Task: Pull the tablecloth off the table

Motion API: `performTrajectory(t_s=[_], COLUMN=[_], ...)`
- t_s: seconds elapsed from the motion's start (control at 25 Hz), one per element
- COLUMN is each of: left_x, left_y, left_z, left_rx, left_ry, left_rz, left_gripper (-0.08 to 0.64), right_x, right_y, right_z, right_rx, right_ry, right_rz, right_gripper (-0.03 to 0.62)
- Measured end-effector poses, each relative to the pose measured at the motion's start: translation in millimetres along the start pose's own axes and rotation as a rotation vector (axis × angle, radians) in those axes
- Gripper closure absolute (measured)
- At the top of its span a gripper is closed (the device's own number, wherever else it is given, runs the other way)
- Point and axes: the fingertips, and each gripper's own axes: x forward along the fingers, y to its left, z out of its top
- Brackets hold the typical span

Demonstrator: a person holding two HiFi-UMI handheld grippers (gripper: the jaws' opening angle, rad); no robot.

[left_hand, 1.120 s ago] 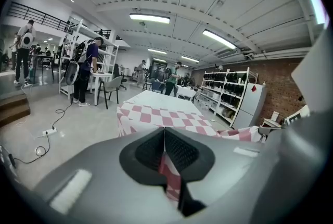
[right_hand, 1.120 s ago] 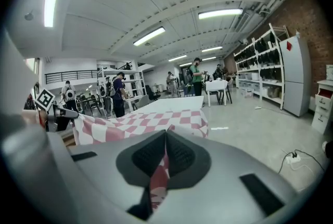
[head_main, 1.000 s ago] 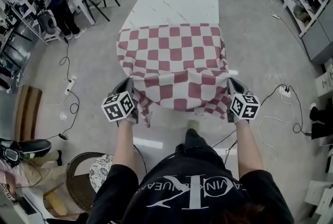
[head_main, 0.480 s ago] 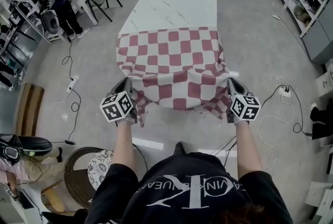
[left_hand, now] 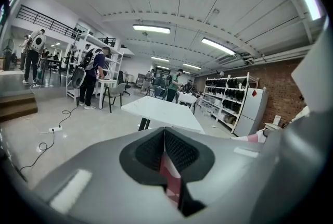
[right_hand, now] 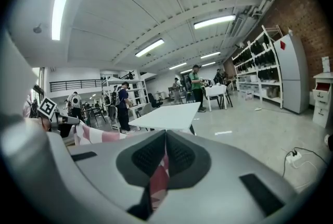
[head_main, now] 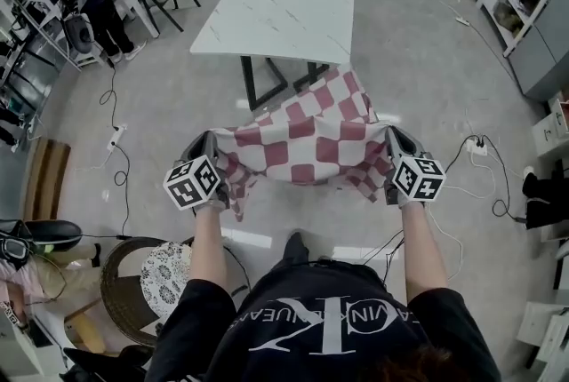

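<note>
Pinched the near left corner of the red-and-white checked fabric tablecloth (head_main: pixel 307 145) in the left gripper (head_main: pixel 212 160), with the jaws pressed shut on a thin fold of it. Held that cloth in the air, stretched from one gripper to the other and sagging a little in the middle. Kept none of it on the white marble-patterned rectangular table (head_main: pixel 284 11), which stood well apart beyond it on black legs. Clamped the near right corner the same way in the right gripper (head_main: pixel 397 151), with a strip of the checked fabric squeezed between its closed jaws.

Judged as the tail end of the pull, with the cloth already clear of the tabletop and its far edge trailing toward the table's legs. Could not tell whether that edge touched the grey floor (head_main: pixel 160 114). Called next for gathering the cloth in or carrying it somewhere to set down. Needed both grips kept firm until then, the two corners kept level, and the trailing edge kept from dragging or snagging on the table legs.
</note>
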Motion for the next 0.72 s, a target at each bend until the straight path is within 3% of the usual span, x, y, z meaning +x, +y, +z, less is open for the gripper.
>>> performTrajectory(t_s=[0.2,0.72], left_x=[-19.4,-52.8], left_y=[-14.9,-34.4], left_z=[-12.1,-25.4], left_rx=[-0.022,0.03], left_ry=[-0.011,-0.043], left_rz=[0.009,0.002], left_gripper=[0.549,0.549], right_x=[-23.0,-70.6], right_y=[-16.3,-37.2], right_z=[-14.0,-44.8], right_rx=[0.018,0.05], right_ry=[0.025,0.033], right_rz=[-0.011,-0.026], right_gripper=[0.58,0.58])
